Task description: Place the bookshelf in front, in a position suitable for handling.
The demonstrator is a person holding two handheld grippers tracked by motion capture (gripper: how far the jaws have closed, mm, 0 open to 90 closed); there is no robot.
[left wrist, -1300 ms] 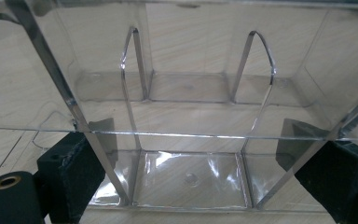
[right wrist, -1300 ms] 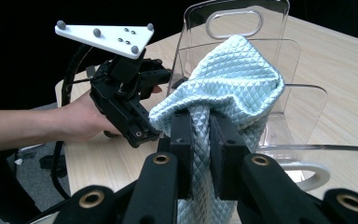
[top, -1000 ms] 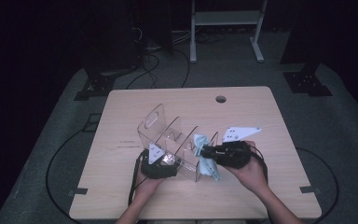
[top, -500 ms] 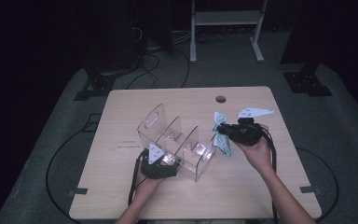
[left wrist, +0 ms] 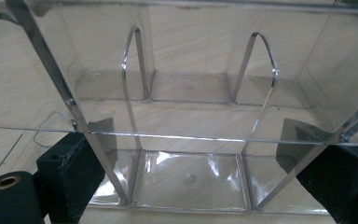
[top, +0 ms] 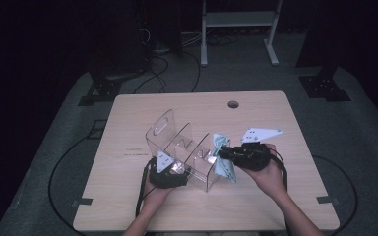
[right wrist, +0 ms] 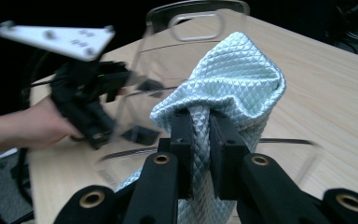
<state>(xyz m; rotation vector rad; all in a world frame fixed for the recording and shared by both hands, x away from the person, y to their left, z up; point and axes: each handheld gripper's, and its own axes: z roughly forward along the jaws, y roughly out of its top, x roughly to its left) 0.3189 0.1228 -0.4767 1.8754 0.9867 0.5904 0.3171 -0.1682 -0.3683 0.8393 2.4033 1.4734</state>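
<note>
Two grippers work at a clear plastic organizer (top: 187, 155) in the lower middle of the high view, on a wooden table (top: 128, 132); the left gripper (top: 172, 171) sits at the organizer's lower-left end, the right gripper (top: 225, 153) just right of it with a pale blue-green cloth (top: 222, 157) hanging beside the organizer's right wall; the high view is too small to show either grip. The left gripper view shows its black pads (left wrist: 77, 172) set wide apart and pressed on the organizer's (left wrist: 191, 112) outer walls, one at lower left and one at lower right of the frame; through the clear walls its compartments (left wrist: 189, 179) hold nothing but reflections. The right gripper view shows its jaws pinched close on a fold of the quilted cloth (right wrist: 228, 88) at frame centre, with the rest bunched above; the organizer's handle slot (right wrist: 198, 21) stands behind at the top, the left gripper (right wrist: 86, 100) and its hand (right wrist: 23, 123) at the left.
</note>
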